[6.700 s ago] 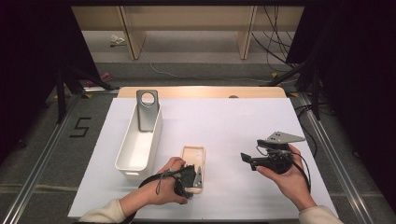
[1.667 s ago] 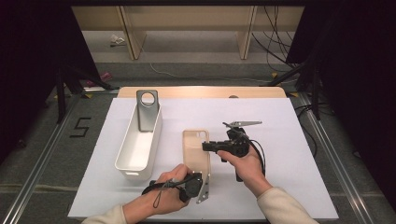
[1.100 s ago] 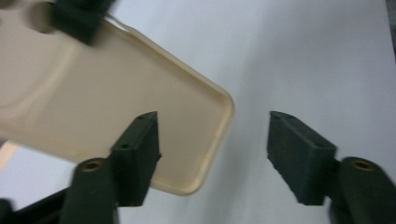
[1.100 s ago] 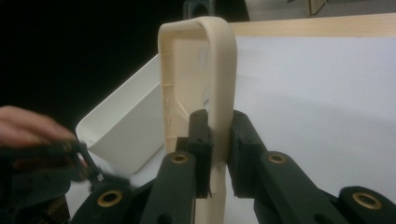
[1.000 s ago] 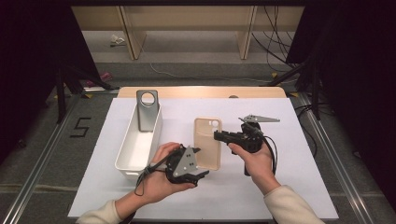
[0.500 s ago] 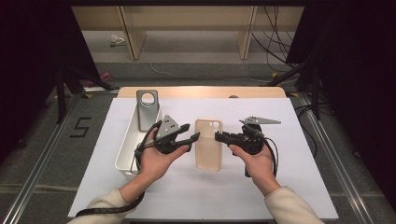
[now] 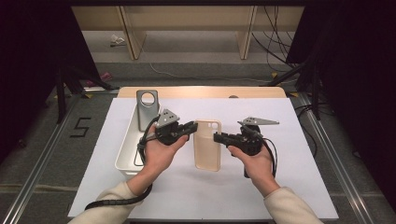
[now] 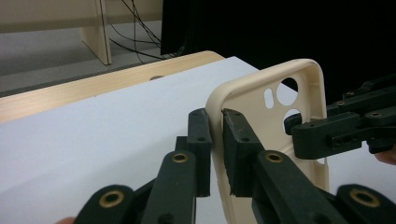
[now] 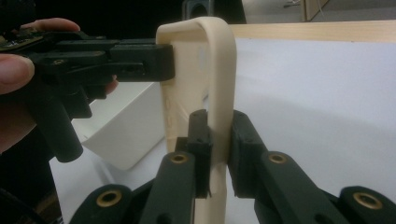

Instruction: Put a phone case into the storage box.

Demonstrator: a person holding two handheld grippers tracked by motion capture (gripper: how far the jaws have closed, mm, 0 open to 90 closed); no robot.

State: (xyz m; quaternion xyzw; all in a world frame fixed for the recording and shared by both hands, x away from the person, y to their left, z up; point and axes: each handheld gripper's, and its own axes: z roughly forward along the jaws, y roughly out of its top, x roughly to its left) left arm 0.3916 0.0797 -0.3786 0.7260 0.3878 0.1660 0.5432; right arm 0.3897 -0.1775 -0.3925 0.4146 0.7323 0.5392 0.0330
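Fingers of the left gripper have just been closing and now pinch the left long edge of the phone case, near its top corner. Right gripper fingers are narrow too, clamped on the case's right long edge. Both pairs grip only the thin rim.

Versus a second ago: left hand has come up from the case's lower left to its upper left edge, and its fingers went from wide to shut on the rim. Right hand has not moved; case sits in the same spot.

Case is beige, held between the two grippers over the middle of the white desk, camera cutouts at the far end. White bin just left of the left hand.
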